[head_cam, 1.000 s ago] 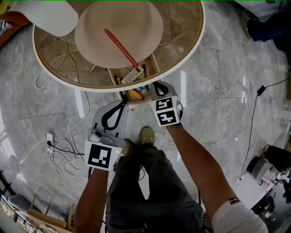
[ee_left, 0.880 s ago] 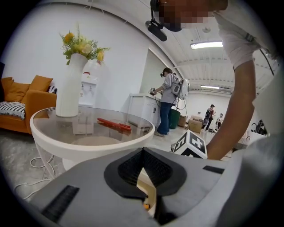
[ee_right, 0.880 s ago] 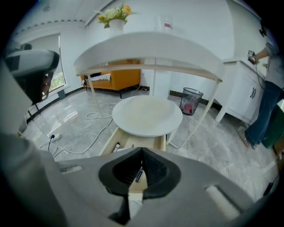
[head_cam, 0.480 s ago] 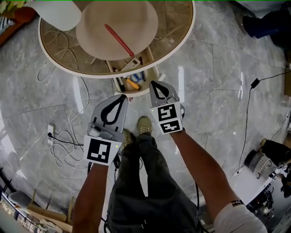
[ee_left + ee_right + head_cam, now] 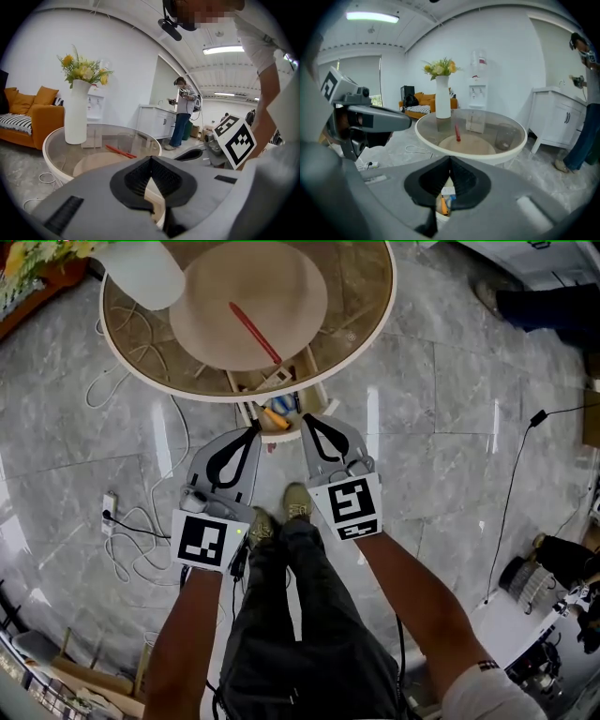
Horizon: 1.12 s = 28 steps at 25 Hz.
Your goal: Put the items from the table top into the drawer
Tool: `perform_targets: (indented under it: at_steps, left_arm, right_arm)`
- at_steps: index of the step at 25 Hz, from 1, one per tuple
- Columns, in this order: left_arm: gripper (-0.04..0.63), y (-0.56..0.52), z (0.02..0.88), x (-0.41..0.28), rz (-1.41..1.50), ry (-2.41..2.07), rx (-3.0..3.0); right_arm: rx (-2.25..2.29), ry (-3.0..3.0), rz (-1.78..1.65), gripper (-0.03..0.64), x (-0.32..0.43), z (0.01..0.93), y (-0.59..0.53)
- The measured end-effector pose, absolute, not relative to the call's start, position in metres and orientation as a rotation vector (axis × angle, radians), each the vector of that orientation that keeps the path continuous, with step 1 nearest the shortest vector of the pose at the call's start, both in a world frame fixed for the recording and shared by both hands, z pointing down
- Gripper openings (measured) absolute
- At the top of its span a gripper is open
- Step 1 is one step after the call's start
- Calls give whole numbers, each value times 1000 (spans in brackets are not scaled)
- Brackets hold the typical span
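A long red stick-shaped item (image 5: 255, 332) lies on the round glass table top (image 5: 361, 324); it also shows in the left gripper view (image 5: 121, 151) and the right gripper view (image 5: 457, 131). Under the table's near edge the drawer (image 5: 279, 431) stands pulled out, holding an orange thing, a blue thing and a white packet (image 5: 445, 199). My left gripper (image 5: 251, 430) and right gripper (image 5: 307, 420) hover side by side just in front of the drawer, both shut and empty, pointing at the table.
A white vase with flowers (image 5: 76, 111) and a clear glass tumbler (image 5: 505, 136) stand on the table. Cables and a power strip (image 5: 108, 512) lie on the marble floor to the left. A person (image 5: 182, 112) stands by a white cabinet (image 5: 558, 117).
Both grippers have lifted and drawn back from the drawer toward my body; the right one, which was at the drawer's front, moved more. Both stayed shut.
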State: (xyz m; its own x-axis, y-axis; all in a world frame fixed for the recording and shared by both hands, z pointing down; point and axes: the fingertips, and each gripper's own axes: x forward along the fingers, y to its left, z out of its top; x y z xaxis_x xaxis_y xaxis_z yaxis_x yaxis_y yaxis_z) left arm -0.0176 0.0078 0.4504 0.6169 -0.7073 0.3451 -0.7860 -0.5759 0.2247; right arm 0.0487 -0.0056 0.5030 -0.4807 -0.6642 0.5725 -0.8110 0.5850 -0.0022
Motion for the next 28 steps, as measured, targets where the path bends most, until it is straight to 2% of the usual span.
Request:
perform_targets:
  at_steps: [28]
  left_arm:
    - [0, -44, 436, -45, 286, -1342, 2449]
  right_arm:
    - [1073, -2336, 317, 2, -3, 489, -93]
